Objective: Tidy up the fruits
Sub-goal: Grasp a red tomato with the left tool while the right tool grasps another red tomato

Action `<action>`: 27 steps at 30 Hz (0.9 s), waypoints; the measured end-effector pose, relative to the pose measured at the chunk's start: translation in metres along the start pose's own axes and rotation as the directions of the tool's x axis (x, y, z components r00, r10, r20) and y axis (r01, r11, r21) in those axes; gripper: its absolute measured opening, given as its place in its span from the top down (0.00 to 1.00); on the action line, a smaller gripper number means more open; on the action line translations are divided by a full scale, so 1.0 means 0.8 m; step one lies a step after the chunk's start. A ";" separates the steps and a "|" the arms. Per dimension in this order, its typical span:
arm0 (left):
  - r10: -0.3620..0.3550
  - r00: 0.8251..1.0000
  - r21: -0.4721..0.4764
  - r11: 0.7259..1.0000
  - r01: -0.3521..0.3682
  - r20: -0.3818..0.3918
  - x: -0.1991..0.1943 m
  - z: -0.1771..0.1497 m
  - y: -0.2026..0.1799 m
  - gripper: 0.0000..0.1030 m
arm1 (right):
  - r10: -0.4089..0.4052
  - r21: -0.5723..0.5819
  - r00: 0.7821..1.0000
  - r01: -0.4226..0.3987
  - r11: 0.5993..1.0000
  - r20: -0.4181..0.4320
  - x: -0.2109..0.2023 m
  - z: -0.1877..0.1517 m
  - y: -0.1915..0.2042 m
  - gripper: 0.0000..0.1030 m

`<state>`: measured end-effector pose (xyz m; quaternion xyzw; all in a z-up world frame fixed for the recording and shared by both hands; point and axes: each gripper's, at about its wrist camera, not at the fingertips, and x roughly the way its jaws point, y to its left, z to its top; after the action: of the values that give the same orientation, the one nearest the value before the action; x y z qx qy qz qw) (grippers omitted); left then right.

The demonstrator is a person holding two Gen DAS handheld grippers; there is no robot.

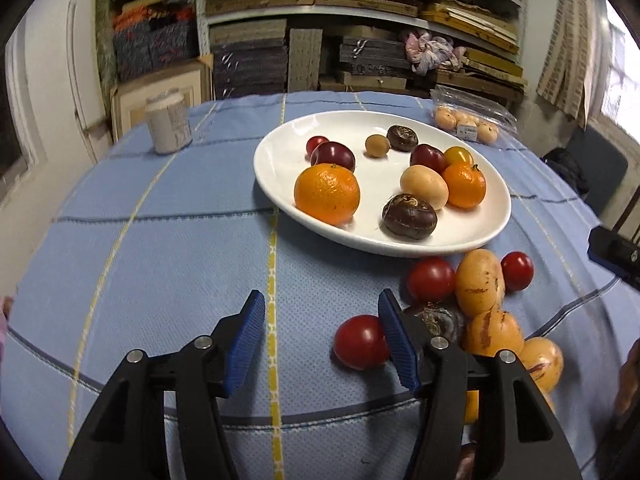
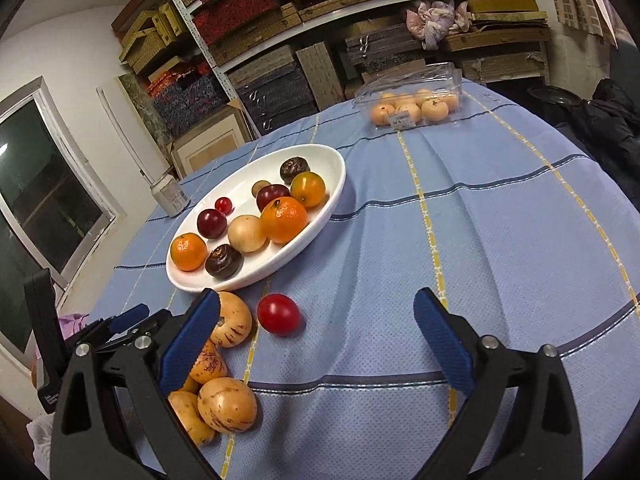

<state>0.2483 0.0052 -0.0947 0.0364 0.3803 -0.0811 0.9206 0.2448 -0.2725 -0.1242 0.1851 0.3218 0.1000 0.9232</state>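
A white oval plate (image 1: 276, 148) (image 2: 334, 162) on the blue checked cloth holds two oranges, dark plums, brown water chestnuts, a pale round fruit and small tomatoes. In front of it lie loose fruits: striped yellow melons (image 1: 480, 288) (image 2: 228, 404) and red tomatoes (image 1: 430, 278). My left gripper (image 1: 320, 308) is open over bare cloth with nothing between its fingers. A red tomato (image 1: 358, 342) lies just outside its right finger, partly hidden by it. My right gripper (image 2: 318, 304) stands wide open; one red tomato (image 2: 278, 314) lies on the cloth just ahead, between the fingertips and untouched.
A clear plastic box of pale round fruits (image 1: 468, 120) (image 2: 412, 110) sits at the far right of the table. A paper-wrapped jar (image 1: 168, 124) (image 2: 170, 196) stands at the far left. Stacked boxes on shelves rise behind the table.
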 end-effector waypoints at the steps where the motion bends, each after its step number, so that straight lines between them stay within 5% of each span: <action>1: 0.001 1.000 0.000 1.000 -0.001 0.000 0.001 0.001 0.003 0.41 | 0.000 0.000 1.000 0.000 1.000 0.000 -0.001 0.000 0.000 0.07; 6: 0.019 1.000 -0.067 0.998 -0.019 0.006 -0.006 -0.001 0.028 0.42 | 0.000 0.020 1.000 0.000 1.000 -0.007 0.004 0.004 -0.004 0.07; 14: -0.025 1.000 0.106 0.994 0.024 0.011 -0.015 -0.017 -0.018 0.42 | 0.005 0.005 1.000 -0.005 1.000 -0.016 0.007 0.003 0.001 0.07; 21: -0.065 0.997 0.048 0.997 0.067 -0.040 -0.008 -0.020 -0.002 0.42 | 0.008 0.000 1.000 -0.008 1.000 -0.021 0.008 0.002 0.001 0.07; 27: -0.104 0.993 0.140 0.984 0.110 -0.052 -0.020 -0.036 -0.024 0.55 | 0.010 -0.006 0.999 -0.010 1.000 -0.031 0.012 0.000 0.003 0.07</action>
<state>0.2135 -0.0080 -0.1038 0.0837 0.3955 -0.1566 0.9011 0.2525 -0.2672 -0.1283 0.1820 0.3349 0.1084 0.9181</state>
